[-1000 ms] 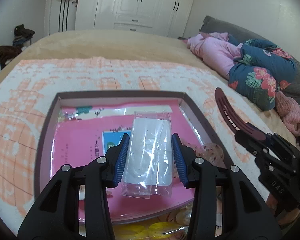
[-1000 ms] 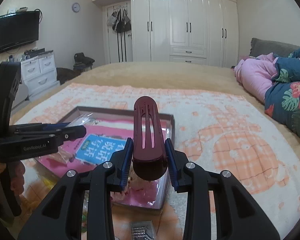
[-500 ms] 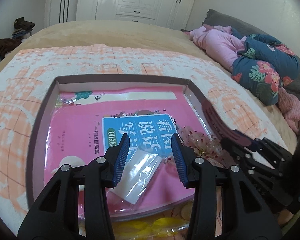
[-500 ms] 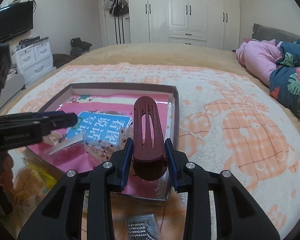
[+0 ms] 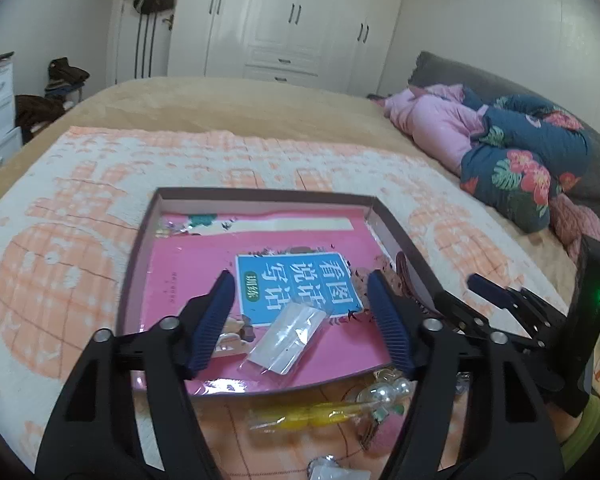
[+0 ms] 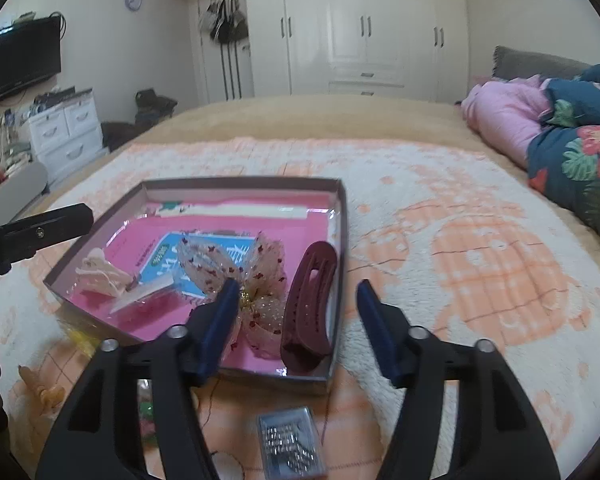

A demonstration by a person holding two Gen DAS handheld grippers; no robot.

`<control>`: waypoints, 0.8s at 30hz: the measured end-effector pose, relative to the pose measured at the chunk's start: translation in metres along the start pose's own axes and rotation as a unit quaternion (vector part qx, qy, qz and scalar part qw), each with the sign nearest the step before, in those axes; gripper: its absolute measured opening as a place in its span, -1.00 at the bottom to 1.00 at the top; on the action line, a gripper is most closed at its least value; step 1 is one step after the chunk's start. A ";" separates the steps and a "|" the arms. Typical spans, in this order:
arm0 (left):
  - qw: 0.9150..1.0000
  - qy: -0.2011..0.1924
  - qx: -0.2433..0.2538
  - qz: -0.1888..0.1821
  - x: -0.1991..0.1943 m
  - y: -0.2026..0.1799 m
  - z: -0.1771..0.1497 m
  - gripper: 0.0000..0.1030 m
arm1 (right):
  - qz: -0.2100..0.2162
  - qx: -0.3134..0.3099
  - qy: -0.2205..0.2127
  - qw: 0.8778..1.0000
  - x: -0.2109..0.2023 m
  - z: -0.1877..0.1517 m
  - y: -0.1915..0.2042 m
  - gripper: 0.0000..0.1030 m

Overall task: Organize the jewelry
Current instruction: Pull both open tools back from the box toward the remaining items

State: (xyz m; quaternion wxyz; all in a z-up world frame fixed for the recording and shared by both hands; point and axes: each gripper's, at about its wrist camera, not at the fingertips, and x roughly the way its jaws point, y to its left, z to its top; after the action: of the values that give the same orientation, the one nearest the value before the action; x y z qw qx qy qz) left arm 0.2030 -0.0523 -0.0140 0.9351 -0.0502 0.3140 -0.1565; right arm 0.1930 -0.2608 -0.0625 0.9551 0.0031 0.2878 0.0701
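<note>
A shallow brown box (image 5: 260,194) (image 6: 342,224) with a pink booklet inside lies on the bed blanket. My left gripper (image 5: 300,320) is open above a clear plastic bag (image 5: 286,338) lying in the box. My right gripper (image 6: 296,320) is open just behind a dark red hair clip (image 6: 308,304) that lies in the box's right side, next to a sheer spotted bow (image 6: 256,276). A cream hair claw (image 6: 100,274) lies at the box's left. The right gripper's fingers (image 5: 492,292) show at the right of the left wrist view.
In front of the box lie a yellow packet (image 5: 312,416), pearl pieces (image 5: 384,388) and a small clear case of silver bits (image 6: 290,440). Pink and floral bedding (image 5: 512,152) is piled at the right. Wardrobes stand behind the bed.
Both grippers have opened. The plastic bag dropped from the left gripper into the box. The dark red clip left the right gripper and lies in the box.
</note>
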 end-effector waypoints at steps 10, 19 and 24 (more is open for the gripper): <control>0.999 -0.046 -0.024 0.002 -0.041 0.005 0.002 0.78 | 0.001 0.005 -0.064 0.998 -0.050 0.006 0.004 0.68; 0.997 -0.064 -0.032 0.002 -0.066 0.011 -0.004 0.78 | -0.001 0.001 -0.103 0.995 -0.087 0.012 0.010 0.78; 0.997 -0.074 -0.034 0.000 -0.081 0.014 -0.007 0.78 | -0.001 -0.001 -0.117 0.993 -0.102 0.013 0.013 0.80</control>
State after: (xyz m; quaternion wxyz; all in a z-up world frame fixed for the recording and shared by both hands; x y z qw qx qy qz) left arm 0.1409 -0.0128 0.0240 0.9535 -0.0935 0.2493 -0.1412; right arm 0.1144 -0.2613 0.0055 0.9822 0.0100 0.1745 0.0685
